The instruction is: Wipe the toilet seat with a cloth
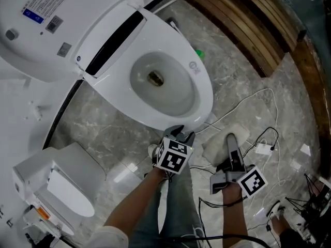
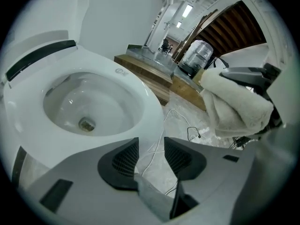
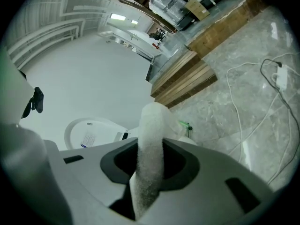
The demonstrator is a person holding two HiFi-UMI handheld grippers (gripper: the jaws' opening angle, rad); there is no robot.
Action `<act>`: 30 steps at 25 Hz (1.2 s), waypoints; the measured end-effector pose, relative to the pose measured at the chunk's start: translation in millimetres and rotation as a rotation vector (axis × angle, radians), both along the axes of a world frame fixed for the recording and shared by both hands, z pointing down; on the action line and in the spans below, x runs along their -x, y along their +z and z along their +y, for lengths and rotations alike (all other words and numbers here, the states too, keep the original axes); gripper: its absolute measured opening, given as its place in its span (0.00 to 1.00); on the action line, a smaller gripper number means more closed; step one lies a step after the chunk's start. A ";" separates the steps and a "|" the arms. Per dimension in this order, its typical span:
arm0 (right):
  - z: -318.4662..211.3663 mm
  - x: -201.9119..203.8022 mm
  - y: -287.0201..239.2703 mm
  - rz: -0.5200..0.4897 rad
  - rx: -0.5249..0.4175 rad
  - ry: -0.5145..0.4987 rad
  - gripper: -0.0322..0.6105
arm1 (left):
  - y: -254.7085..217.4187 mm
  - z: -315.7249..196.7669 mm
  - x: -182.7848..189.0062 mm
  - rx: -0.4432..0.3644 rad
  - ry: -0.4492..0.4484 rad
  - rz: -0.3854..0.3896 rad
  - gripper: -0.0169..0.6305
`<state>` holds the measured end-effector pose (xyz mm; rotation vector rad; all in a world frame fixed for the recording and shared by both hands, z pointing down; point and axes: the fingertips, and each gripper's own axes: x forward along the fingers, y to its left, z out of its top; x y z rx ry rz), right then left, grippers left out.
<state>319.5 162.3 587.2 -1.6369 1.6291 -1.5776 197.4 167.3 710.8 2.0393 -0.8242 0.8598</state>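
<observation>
The white toilet (image 1: 202,89) stands with its lid (image 1: 31,30) raised, and the rim and bowl are bare. My left gripper (image 1: 182,134) hangs just off the toilet's front edge. In the left gripper view this gripper (image 2: 151,150) is open, with only floor and a cable showing in the gap, and the seat rim (image 2: 143,102) sits up and to the left. My right gripper (image 1: 231,140) is to the right, over the floor. It is shut on a white fluffy cloth (image 1: 216,146), which stands up between the pads (image 3: 151,139) and also shows as the cloth (image 2: 234,104) at the right of the left gripper view.
White cables (image 1: 248,98) and a white adapter (image 1: 262,149) lie on the grey marble floor to the right. A wooden step (image 1: 248,25) runs along the back right. A white lidded bin (image 1: 57,187) stands at the lower left. A small green item (image 1: 199,52) lies behind the toilet.
</observation>
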 end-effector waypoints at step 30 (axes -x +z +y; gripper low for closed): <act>-180.5 88.9 -2.6 -0.018 -0.036 -0.207 0.21 | -126.4 -162.8 124.0 -0.236 -0.348 0.010 0.04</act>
